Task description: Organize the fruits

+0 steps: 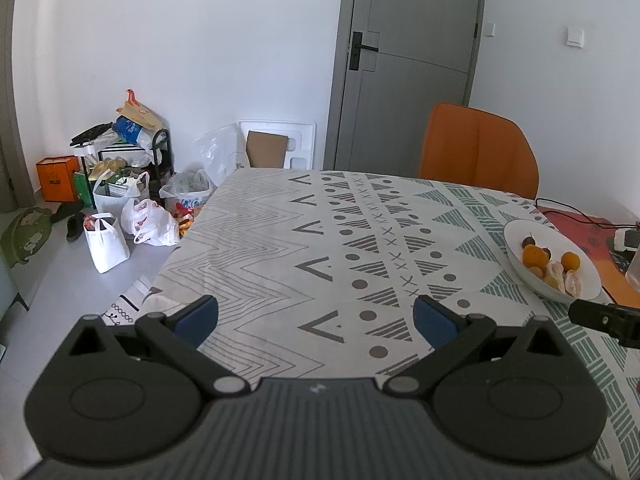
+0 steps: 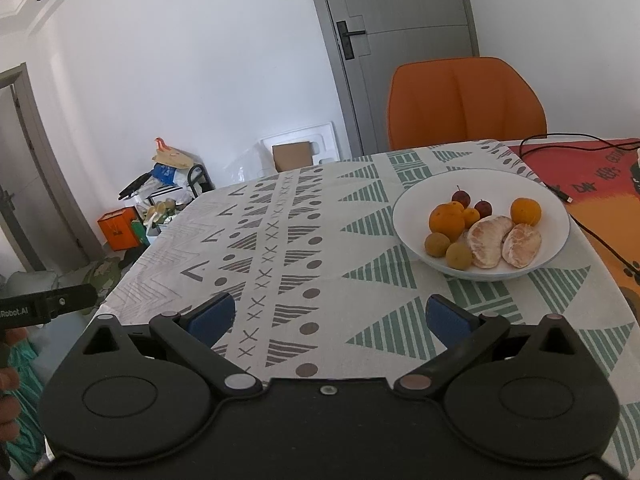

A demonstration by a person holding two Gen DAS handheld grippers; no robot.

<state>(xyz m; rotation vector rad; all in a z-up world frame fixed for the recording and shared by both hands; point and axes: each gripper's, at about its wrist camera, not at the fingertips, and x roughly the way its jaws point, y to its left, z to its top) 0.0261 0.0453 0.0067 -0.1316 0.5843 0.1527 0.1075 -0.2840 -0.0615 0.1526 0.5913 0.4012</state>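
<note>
A white bowl (image 2: pixel 424 200) sits on the patterned tablecloth, ahead and right of my right gripper (image 2: pixel 336 316). It holds oranges (image 2: pixel 446 220), two peeled citrus segments (image 2: pixel 486 240), two small red fruits (image 2: pixel 462 197) and two small brownish-green fruits (image 2: pixel 437 245). My right gripper is open and empty, above the cloth short of the bowl. My left gripper (image 1: pixel 316 314) is open and empty over the table's left part. The bowl (image 1: pixel 520 232) lies far to its right. The right gripper's tip shows at the left wrist view's right edge (image 1: pixel 600 318).
An orange chair (image 2: pixel 466 100) stands behind the table by a grey door (image 2: pixel 400 40). A red-orange mat (image 2: pixel 592 176) with a black cable (image 2: pixel 600 240) lies right of the bowl. Bags, boxes and a rack (image 1: pixel 120 184) clutter the floor beyond the table's left edge.
</note>
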